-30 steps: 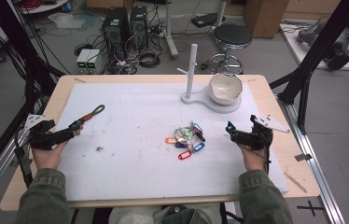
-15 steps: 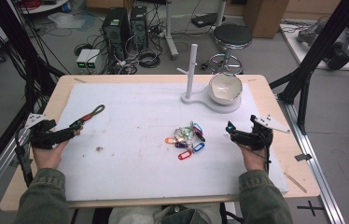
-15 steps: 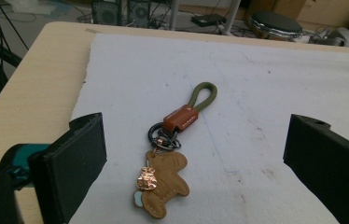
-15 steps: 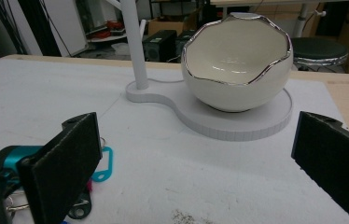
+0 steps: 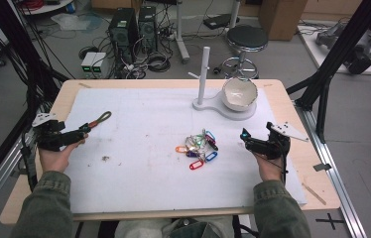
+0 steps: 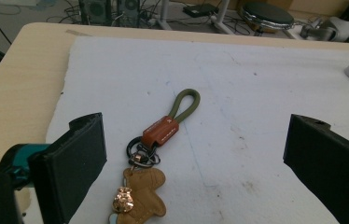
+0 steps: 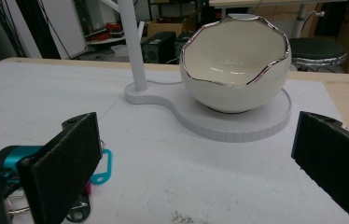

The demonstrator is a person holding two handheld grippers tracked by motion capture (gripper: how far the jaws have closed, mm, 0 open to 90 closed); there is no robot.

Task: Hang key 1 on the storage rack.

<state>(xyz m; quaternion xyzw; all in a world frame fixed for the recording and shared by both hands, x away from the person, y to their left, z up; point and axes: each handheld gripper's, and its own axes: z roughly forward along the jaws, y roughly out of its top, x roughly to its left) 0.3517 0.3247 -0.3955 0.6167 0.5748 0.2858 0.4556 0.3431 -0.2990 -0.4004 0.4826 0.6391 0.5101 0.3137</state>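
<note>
Left tongs wide open near the surface's left edge, jaws either side of the olive-loop keychain lying flat, not touching it. Right tongs wide open near the right edge, just beside the key tag pile; eggshell bowl ahead on its white stand.

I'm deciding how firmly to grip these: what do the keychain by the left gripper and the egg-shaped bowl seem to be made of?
The keychain looks mixed: an olive cord loop, a reddish-brown leather-like sleeve, dark metal rings, a tan suede-looking charm with matte, soft surfaces. The bowl seems glazed ceramic: glossy white, bright reflections, a silvery jagged rim. Its stand looks like matte white plastic, though that is uncertain.
</note>
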